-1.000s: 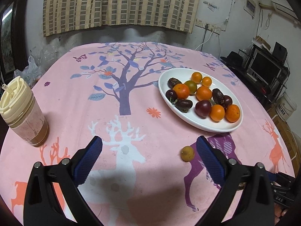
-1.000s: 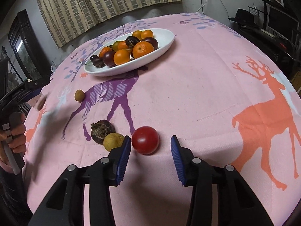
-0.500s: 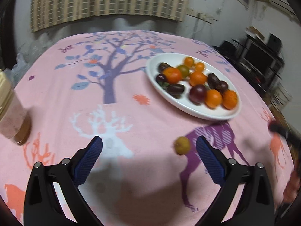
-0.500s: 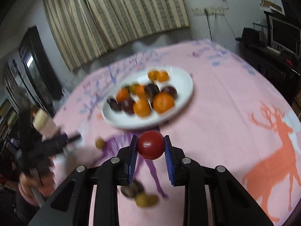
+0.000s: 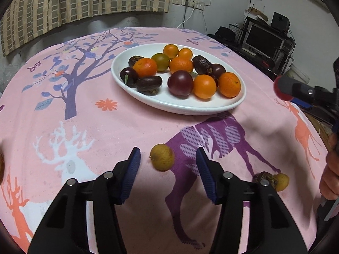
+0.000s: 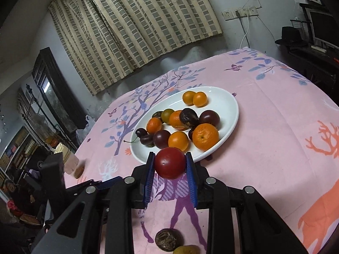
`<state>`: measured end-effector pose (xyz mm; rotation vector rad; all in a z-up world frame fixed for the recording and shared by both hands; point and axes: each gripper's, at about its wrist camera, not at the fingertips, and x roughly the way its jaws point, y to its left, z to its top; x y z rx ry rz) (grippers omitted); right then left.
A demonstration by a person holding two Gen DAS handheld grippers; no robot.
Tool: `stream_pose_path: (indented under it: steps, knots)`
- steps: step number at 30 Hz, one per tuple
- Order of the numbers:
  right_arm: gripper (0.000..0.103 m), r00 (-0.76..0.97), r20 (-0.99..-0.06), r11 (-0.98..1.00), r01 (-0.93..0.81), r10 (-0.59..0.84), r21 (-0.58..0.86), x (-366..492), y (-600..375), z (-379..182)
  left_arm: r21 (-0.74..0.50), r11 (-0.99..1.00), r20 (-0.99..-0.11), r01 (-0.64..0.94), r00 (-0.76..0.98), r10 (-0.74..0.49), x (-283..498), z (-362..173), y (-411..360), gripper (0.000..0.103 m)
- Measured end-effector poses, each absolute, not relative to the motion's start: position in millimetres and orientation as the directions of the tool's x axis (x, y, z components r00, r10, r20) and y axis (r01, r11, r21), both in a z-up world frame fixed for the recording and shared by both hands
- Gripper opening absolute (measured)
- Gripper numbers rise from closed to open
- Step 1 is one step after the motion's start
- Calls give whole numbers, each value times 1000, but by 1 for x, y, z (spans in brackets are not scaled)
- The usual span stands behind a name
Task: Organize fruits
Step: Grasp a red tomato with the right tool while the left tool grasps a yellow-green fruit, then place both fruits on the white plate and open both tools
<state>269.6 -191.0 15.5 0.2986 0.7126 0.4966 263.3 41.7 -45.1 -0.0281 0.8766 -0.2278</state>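
A: where's the tomato (image 6: pixel 170 162)?
B: clamped in the right tongs (image 6: pixel 169 165), just short of the plate (image 6: pixel 229 114). Left tongs (image 5: pixel 167 164) spread wide around a yellow fruit (image 5: pixel 162 157) near the plate.

Pink tablecloth (image 5: pixel 131 127) printed with purple, white and orange deer; white plate (image 5: pixel 190 108) holds orange and dark-purple fruit; beside it, a yellow-green fruit (image 5: pixel 162 157).

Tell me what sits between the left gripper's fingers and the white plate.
In the left wrist view, a small yellow-green fruit lies between the open left gripper fingers; beyond it only bare pink tablecloth reaches the white plate.
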Motion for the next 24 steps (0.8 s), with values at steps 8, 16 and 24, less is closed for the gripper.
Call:
stream_pose_path:
  steps: [8,16,24]
  knots:
    - [30,656,-565,865,-358,501,352,262,-180,19,-154,975,-778,160,589,-219,271,-53,48,32]
    - [30,649,-596,881,-346,473,323,268,-178,14,-175,975,-774,140,592,-224,266,-44,54,24]
    - [30,679,-594,901,-353,432,251,331,-168,26,-248,956,-689,159,665,-289,330,9,54,24]
